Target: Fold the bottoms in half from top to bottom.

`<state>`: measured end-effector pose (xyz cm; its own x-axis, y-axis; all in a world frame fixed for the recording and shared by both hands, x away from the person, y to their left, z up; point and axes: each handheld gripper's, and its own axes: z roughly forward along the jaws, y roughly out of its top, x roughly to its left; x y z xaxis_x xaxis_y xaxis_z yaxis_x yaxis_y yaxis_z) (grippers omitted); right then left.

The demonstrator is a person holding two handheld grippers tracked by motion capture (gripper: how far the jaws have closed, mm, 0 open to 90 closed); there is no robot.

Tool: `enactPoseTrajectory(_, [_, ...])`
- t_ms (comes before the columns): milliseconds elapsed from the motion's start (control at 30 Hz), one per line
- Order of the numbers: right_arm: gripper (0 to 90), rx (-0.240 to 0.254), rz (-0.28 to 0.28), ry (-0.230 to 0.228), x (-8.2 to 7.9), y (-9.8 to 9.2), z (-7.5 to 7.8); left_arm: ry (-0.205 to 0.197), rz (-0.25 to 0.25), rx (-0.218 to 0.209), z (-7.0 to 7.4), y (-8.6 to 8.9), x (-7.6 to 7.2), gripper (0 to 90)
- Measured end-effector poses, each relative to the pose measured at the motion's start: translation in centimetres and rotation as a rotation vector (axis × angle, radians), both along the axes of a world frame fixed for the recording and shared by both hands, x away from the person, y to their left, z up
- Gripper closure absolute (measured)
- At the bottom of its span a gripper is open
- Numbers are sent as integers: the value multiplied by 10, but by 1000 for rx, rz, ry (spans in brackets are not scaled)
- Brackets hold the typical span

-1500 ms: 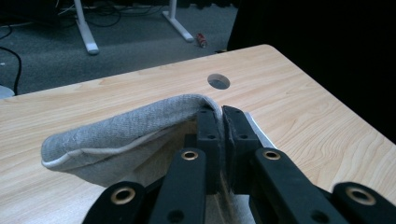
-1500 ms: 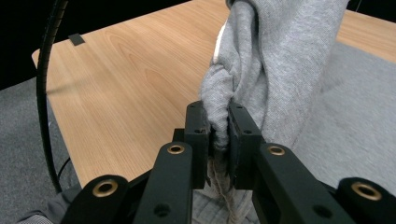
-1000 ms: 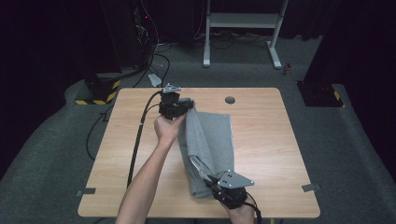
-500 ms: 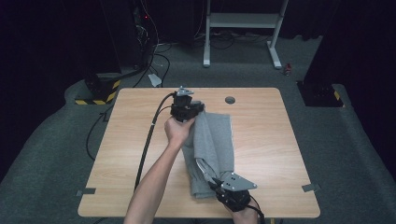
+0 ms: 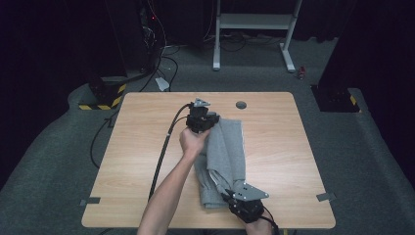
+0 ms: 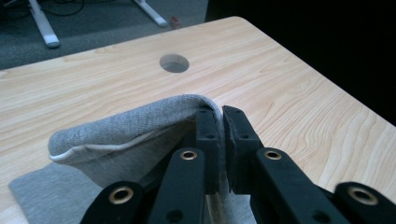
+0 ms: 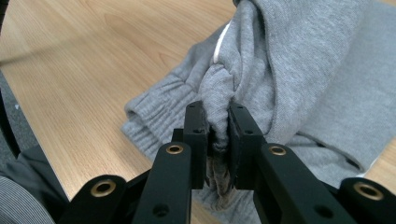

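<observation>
Sweatpants (image 5: 226, 161) lie grey and half-folded mid-table (image 5: 293, 161), long axis running from near edge to far edge. 2 grips, 1 at each end: left gripper (image 5: 199, 119) has its jaws pinched on a fold at the far end (image 6: 140, 123), just short of the round cable hole (image 5: 241, 105); right gripper (image 5: 247, 203) is clamped on bunched fabric (image 7: 219, 116) at the near end by the ribbed cuff (image 7: 154, 116). Left forearm reaches diagonally across the table, hand low over the cloth. Right hand sits at the near edge. Cloth between them is slack, so I'd guess the next move is laying the far fold down.
</observation>
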<state>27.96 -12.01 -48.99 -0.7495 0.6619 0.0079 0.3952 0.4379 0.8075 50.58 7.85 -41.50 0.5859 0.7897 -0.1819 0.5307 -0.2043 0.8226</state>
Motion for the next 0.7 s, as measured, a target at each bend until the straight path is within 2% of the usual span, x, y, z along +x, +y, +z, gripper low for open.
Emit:
enactPoseTrajectory(100, [795,-4,-2,14,1,0,-3,14,6,0,-6,-2,1,848])
enactPoseTrajectory(200, [794,-19,0,8,1,-1,-3,20,7,-4,-11,-3,1,844])
enactPoseTrajectory(300, [792,-23,2,19,3,0,-5,26,-1,19,-17,-3,1,842])
enactPoseTrajectory(567, [784,-49,11,24,3,3,-6,41,2,28,-29,-3,0,830])
enactPoseTrajectory(700, [761,-46,14,31,5,5,-7,53,-7,36,-33,-2,-1,773])
